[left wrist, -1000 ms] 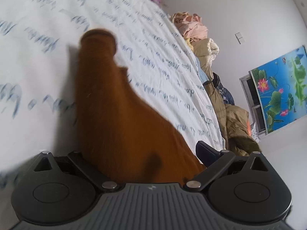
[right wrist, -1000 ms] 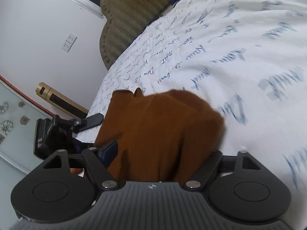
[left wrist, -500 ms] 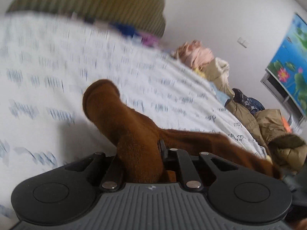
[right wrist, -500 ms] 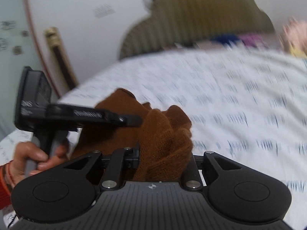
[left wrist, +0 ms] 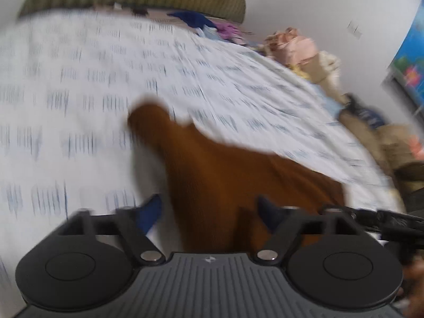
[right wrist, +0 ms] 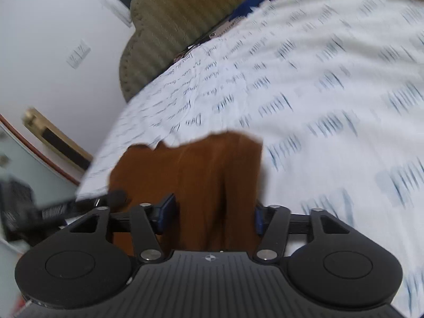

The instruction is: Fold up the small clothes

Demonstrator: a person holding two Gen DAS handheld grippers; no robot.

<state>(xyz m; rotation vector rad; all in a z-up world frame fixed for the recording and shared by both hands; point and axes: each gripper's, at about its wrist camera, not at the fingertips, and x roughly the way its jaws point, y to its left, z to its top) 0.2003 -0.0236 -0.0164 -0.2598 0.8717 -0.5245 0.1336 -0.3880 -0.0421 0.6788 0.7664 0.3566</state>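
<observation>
A small brown knit garment (left wrist: 220, 177) lies on the white bed sheet with blue writing (left wrist: 79, 100). In the left wrist view it runs from between the fingers up to a rounded end at the centre. My left gripper (left wrist: 212, 212) is open, its blue-padded fingers (left wrist: 148, 212) apart on either side of the cloth. In the right wrist view the garment (right wrist: 201, 175) lies folded in front of my right gripper (right wrist: 214, 214), which is open too, jaws wide around the cloth. The left gripper's finger (right wrist: 79, 204) shows at the left.
An olive striped headboard (right wrist: 169, 23) stands at the bed's far end. Piled clothes and jackets (left wrist: 371, 127) lie along the right side of the bed. Blue and pink items (left wrist: 201, 23) sit near the headboard. A white wall with a socket (right wrist: 78, 57) is at left.
Half a second ago both grippers were shut on the brown garment and held it up. Now both are open and the garment lies on the sheet.
</observation>
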